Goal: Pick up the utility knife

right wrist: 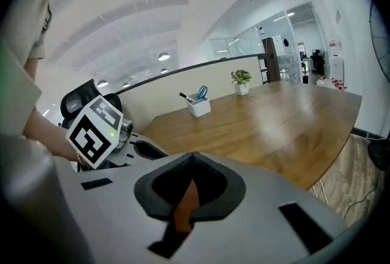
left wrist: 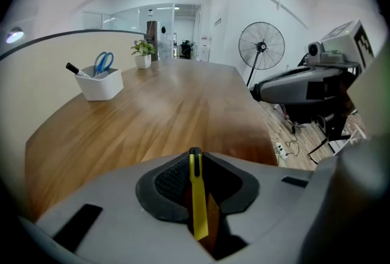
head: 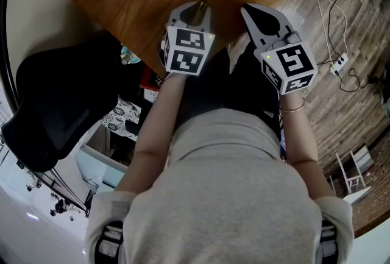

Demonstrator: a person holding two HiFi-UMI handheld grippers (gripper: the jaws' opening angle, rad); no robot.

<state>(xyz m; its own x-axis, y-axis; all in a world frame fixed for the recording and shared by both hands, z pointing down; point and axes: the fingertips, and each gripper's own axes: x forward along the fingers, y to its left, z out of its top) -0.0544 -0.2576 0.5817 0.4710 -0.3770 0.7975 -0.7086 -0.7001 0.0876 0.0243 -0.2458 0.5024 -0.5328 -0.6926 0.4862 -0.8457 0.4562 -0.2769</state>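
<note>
The left tongs [left wrist: 194,153] are clenched on the utility knife [left wrist: 197,199]. Its thin yellow body stands on edge between the two dark pads and runs from their tips back toward the camera, with a black end showing right at the tips. The knife is off the bench [left wrist: 164,116], which lies well below it.

The right tongs [right wrist: 194,158] grasp nothing. Their tips are pressed together, and only bare bench wood shows through the narrow slot behind them. In the head view the two tools sit side by side over the near edge of the bench, the right tongs just to the right of the left ones, each with its marker cube facing up.

Ahead of the left tongs and off to their left, a white holder [left wrist: 100,83] stands on the bench with blue-handled scissors [left wrist: 103,61] and a dark pen [left wrist: 73,67] in it. Farther ahead, past the holder, is a small potted plant [left wrist: 144,52]. Ahead and to the right of the left tongs, beyond the edge of the bench, a standing fan [left wrist: 261,46] is on the floor.

To the left of the left tongs, beside the person, is a black office chair [head: 58,104]. To the right of the right tongs, a white power strip [head: 338,64] with cables lies on the wooden floor.
</note>
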